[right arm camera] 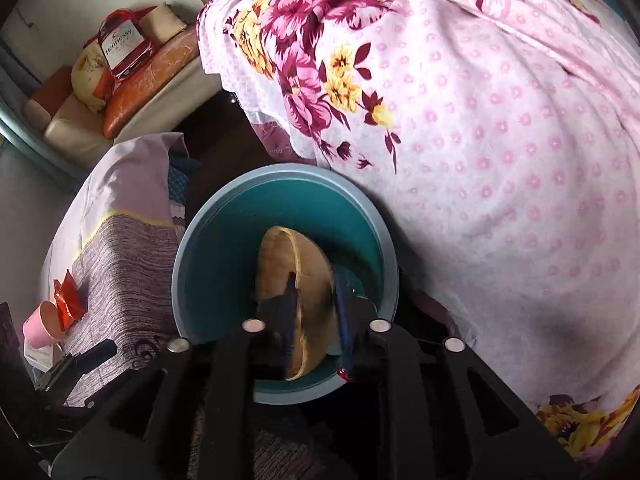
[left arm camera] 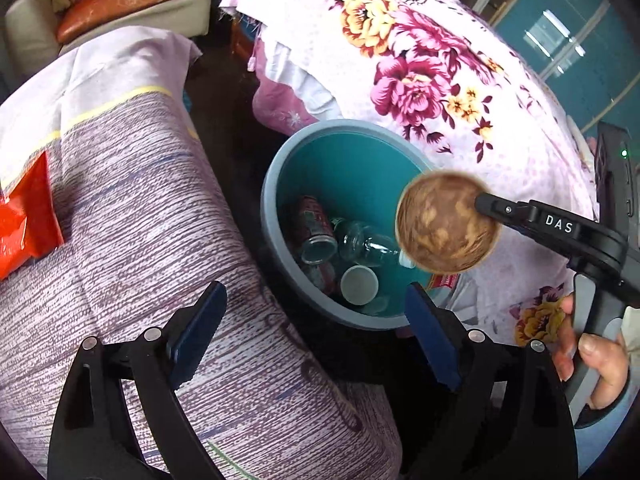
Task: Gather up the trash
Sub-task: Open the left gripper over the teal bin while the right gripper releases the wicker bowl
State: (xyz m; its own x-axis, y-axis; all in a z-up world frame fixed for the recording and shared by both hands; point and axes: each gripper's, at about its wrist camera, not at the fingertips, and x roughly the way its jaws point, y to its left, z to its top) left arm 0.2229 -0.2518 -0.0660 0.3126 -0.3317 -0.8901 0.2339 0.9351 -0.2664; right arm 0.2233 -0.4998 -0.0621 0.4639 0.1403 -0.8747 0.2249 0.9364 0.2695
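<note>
A teal trash bin [left arm camera: 344, 148] with a grey rim stands on the floor between two beds. Inside lie a red can [left arm camera: 314, 226], a clear bottle [left arm camera: 362, 242] and a white cup [left arm camera: 359, 285]. My right gripper [right arm camera: 316, 312] is shut on a brown paper bowl [right arm camera: 288, 276], holding it on edge over the bin [right arm camera: 216, 264]. The bowl [left arm camera: 446, 222] shows round in the left wrist view, with the right gripper's fingers [left arm camera: 496, 206] at its rim. My left gripper [left arm camera: 316, 340] is open and empty above the bin's near rim. An orange-red snack wrapper [left arm camera: 26, 216] lies on the striped bedcover.
The striped purple bedcover [left arm camera: 152, 240] is to the left, the pink floral quilt [left arm camera: 420, 52] to the right. A pink cup [right arm camera: 40, 322] and the wrapper [right arm camera: 68, 296] lie on the striped bed. A sofa with cushions [right arm camera: 132, 80] stands at the back.
</note>
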